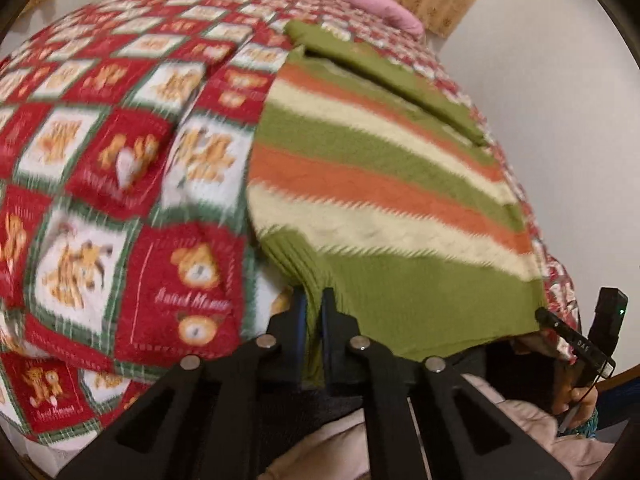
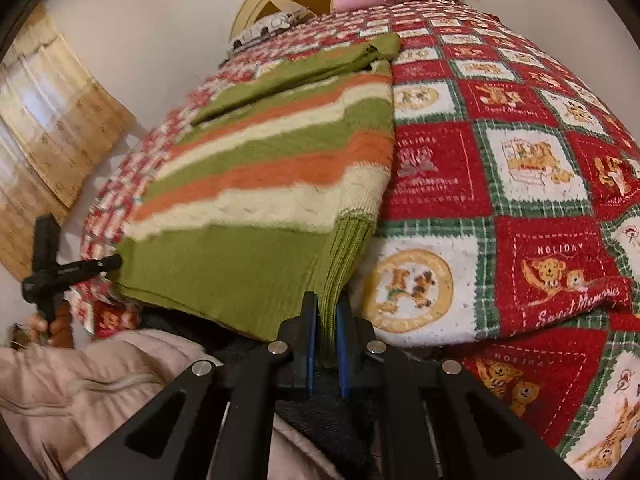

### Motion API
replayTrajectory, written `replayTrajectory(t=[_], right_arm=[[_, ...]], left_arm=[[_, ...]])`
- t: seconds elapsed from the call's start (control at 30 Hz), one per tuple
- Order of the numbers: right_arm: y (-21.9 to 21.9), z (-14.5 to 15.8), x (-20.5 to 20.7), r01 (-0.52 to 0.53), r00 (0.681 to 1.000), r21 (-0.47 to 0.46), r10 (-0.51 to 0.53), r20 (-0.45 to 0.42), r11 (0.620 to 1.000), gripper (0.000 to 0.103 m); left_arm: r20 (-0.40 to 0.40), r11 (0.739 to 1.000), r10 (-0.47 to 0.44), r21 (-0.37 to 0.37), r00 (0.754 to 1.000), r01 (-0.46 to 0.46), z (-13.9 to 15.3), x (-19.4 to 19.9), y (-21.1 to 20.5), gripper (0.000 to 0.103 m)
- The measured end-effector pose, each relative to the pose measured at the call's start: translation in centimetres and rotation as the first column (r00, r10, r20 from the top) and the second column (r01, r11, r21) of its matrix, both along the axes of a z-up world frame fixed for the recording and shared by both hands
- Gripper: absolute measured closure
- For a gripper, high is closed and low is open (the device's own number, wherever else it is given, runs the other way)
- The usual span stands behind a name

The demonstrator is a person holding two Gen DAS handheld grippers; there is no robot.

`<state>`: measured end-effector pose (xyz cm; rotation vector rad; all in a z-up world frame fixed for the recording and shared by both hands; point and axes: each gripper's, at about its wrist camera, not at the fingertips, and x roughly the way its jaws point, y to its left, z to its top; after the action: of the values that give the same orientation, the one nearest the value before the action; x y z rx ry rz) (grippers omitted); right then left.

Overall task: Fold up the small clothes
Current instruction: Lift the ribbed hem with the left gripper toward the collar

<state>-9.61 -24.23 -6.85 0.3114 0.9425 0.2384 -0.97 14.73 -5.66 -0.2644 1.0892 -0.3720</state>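
two claws each pinch a near corner of a striped sweater [image 1: 372, 184] spread on a bed. we see the left claw [image 1: 314, 312] clamped shut on the green ribbed hem at one bottom corner, and the right claw [image 2: 326, 316] clamped on the ribbed hem at the other. the sweater, banded green, orange and cream, lies flat on a red teddy-bear blanket [image 2: 520, 184], one green sleeve [image 2: 296, 72] folded across its far end. we judge the knit soft, floppy and fairly light, likely to sag and stretch between the grips. the thick ribbed hem looks the firmest place to hold; both corners should lift together to keep the fold even.
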Motion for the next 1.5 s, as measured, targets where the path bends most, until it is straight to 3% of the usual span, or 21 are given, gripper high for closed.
replayTrajectory(t=[0.3, 0.5, 0.57, 0.63, 0.7, 0.77, 0.87, 0.93, 1.0, 1.07, 1.1, 1.2, 1.3, 1.33, 1.4, 1.43, 1.47, 1.5], right_arm=[[-1.7, 4.9, 4.7, 0.015, 0.993, 0.175, -0.036, 0.113, 0.985, 0.095], [-3.4, 5.0, 11.4, 0.106, 0.985, 0.163, -0.126, 0.121, 0.981, 0.099], [-3.6, 4.5, 13.3, 0.152, 0.980, 0.113, -0.165, 0.110, 0.982, 0.103], [-3.9, 3.8, 14.5, 0.165, 0.981, 0.106, -0.175, 0.090, 0.981, 0.103], [-3.9, 2.8, 15.1, 0.165, 0.983, 0.100, -0.172, 0.069, 0.981, 0.103], [-3.3, 2.4, 14.8, 0.151, 0.984, 0.082, -0.157, 0.080, 0.985, 0.103], [-2.7, 2.2, 14.0, 0.120, 0.986, 0.099, -0.130, 0.101, 0.988, 0.103], [-2.1, 2.0, 13.6, 0.104, 0.988, 0.121, -0.116, 0.099, 0.987, 0.103], [-1.6, 2.0, 13.3, 0.097, 0.989, 0.127, -0.110, 0.099, 0.987, 0.103], [-0.9, 2.1, 13.0, 0.077, 0.991, 0.120, -0.089, 0.096, 0.990, 0.103], [-0.6, 2.1, 12.9, 0.070, 0.992, 0.109, -0.080, 0.093, 0.992, 0.103], [0.0, 2.4, 12.4, 0.062, 0.994, 0.082, -0.069, 0.090, 0.995, 0.102], [-0.1, 2.4, 11.7, 0.064, 0.994, 0.100, -0.073, 0.085, 0.993, 0.101], [-0.1, 2.4, 11.4, 0.067, 0.994, 0.104, -0.076, 0.083, 0.992, 0.096], [-0.3, 2.2, 10.9, 0.077, 0.993, 0.106, -0.085, 0.079, 0.991, 0.068], [-0.3, 2.2, 10.5, 0.086, 0.992, 0.106, -0.096, 0.088, 0.991, 0.044], [-0.3, 2.3, 10.3, 0.090, 0.990, 0.106, -0.100, 0.098, 0.990, 0.038], [-0.2, 2.4, 10.0, 0.088, 0.990, 0.105, -0.099, 0.103, 0.991, 0.038]], left_arm=[[0.103, 0.998, -0.060, -0.011, 0.993, 0.062, 4.9, 7.9, -2.4, 0.097], [0.135, 0.997, -0.037, 0.070, 0.990, 0.027, 4.8, 14.3, -3.9, 0.097], [0.149, 0.996, -0.034, 0.086, 0.988, 0.021, 5.1, 14.9, -3.6, 0.097], [0.167, 0.995, -0.065, 0.089, 0.984, 0.051, 5.7, 15.1, -3.1, 0.097], [0.213, 0.984, -0.136, 0.144, 0.968, 0.107, 6.4, 14.2, -2.6, 0.095], [0.243, 0.965, -0.211, 0.203, 0.947, 0.164, 6.6, 13.0, -2.5, 0.083], [0.244, 0.908, -0.359, 0.312, 0.901, 0.278, 5.9, 10.3, -2.7, 0.071], [0.222, 0.853, -0.471, 0.361, 0.854, 0.377, 5.1, 8.3, -3.3, 0.066], [0.210, 0.793, -0.562, 0.411, 0.800, 0.449, 4.6, 6.6, -4.1, 0.052], [0.219, 0.730, -0.641, 0.471, 0.736, 0.495, 4.3, 5.1, -5.2, 0.031], [0.224, 0.703, -0.673, 0.491, 0.705, 0.515, 4.1, 4.6, -5.8, 0.029], [0.157, 0.597, -0.766, 0.534, 0.624, 0.598, 3.0, 4.1, -7.3, 0.028], [0.076, 0.455, -0.853, 0.594, 0.516, 0.664, 1.7, 3.3, -8.2, 0.028], [0.061, 0.427, -0.867, 0.603, 0.495, 0.673, 1.6, 3.1, -8.2, 0.028], [0.024, 0.378, -0.890, 0.598, 0.456, 0.706, 1.2, 3.0, -8.3, 0.028], [0.009, 0.358, -0.899, 0.590, 0.437, 0.724, 1.2, 3.0, -8.3, 0.028], [0.003, 0.342, -0.907, 0.587, 0.420, 0.734, 1.2, 2.9, -8.3, 0.028], [0.001, 0.327, -0.915, 0.589, 0.404, 0.739, 1.1, 2.9, -8.4, 0.028]])
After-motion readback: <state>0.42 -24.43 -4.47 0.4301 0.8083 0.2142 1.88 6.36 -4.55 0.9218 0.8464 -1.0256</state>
